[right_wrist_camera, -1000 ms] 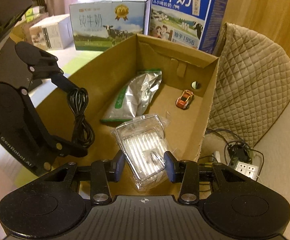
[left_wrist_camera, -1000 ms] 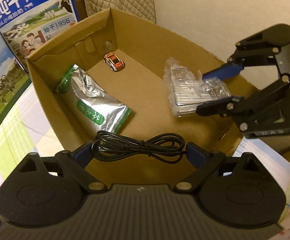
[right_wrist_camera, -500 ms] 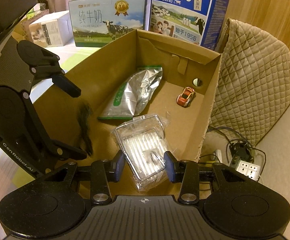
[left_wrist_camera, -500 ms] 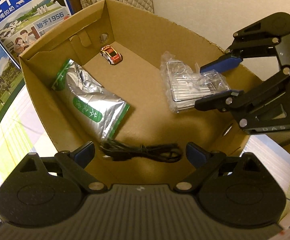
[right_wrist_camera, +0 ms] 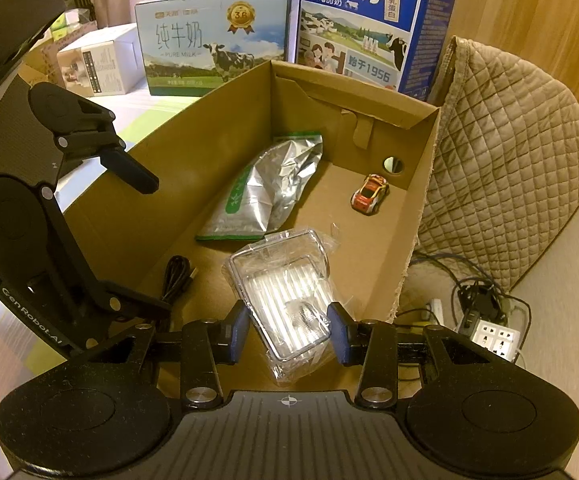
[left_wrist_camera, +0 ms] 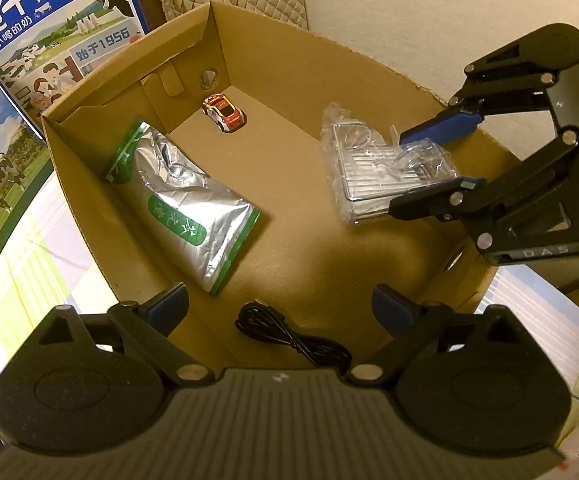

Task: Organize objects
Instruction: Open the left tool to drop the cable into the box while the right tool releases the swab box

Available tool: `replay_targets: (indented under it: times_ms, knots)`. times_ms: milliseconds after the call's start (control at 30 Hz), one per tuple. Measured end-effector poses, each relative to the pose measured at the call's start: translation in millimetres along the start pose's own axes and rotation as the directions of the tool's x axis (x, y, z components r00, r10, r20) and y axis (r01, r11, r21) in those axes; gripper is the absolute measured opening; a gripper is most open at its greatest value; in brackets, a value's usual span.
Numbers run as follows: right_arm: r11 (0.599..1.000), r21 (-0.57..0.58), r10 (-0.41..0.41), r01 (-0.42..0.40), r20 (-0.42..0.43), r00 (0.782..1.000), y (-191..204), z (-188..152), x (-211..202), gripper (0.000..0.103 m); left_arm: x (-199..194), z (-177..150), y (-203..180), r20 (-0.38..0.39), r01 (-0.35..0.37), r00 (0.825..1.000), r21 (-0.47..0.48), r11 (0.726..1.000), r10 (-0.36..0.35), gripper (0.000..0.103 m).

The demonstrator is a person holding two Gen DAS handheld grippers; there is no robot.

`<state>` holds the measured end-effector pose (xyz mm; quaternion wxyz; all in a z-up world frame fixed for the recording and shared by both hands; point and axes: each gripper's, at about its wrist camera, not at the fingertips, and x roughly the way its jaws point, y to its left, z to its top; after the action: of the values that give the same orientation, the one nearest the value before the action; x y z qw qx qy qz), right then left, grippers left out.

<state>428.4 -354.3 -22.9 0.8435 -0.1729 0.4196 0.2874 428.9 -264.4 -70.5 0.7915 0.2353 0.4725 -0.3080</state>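
Left wrist view: The left gripper (left_wrist_camera: 279, 306) stood with its blue-padded jaws spread wide and empty above the near end of the open brown cardboard box (left_wrist_camera: 369, 68). The coiled black cable (left_wrist_camera: 289, 338) lay on the box floor just below and between the fingers, touching neither. A silver foil pouch with green label (left_wrist_camera: 187, 204) lay flat along the left wall. A small red-and-white toy car (left_wrist_camera: 225, 112) sat near the far wall, well apart from the pouch. The right gripper (left_wrist_camera: 433, 156) entered from the right, its jaws clamped on a clear plastic case wrapped in crinkled film (left_wrist_camera: 377, 174), held over the right side of the box.

Right wrist view: The right gripper (right_wrist_camera: 288, 330) gripped the clear case (right_wrist_camera: 285, 296) between both pads, tilted upward over the box interior (right_wrist_camera: 417, 216). The left gripper (right_wrist_camera: 151, 248) was at the left, jaws apart, with the cable (right_wrist_camera: 177, 276) on the floor beneath it. The pouch (right_wrist_camera: 269, 196) and toy car (right_wrist_camera: 369, 194) lay beyond. Two printed milk cartons (right_wrist_camera: 369, 28) stood behind the box, and a quilted beige cushion (right_wrist_camera: 509, 168) leaned at the right.
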Motion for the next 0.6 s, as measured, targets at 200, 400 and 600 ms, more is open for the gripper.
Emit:
replay_targets:
  times_ms: [200, 400, 600]
  knots:
    - [1.0, 0.009, 0.003, -0.003, 0.005, 1.0, -1.4, 0.2, 0.3, 0.039, -1.8, 0.3, 0.4, 0.003, 0.001, 1.0, -0.002, 1.0, -0.001, 0.097]
    - [1.0, 0.006, -0.006, 0.006, 0.028, 1.0, -2.1, 1.0, -1.2, 0.043, -3.0, -0.2, 0.6, 0.012, -0.002, 1.0, -0.002, 1.0, 0.002, 0.097]
    - [1.0, 0.001, 0.0, 0.0, 0.051, 0.999, -0.5, -0.3, -4.8, 0.052, -4.5, -2.0, -1.2, 0.023, -0.006, 1.0, -0.005, 1.0, 0.006, 0.097]
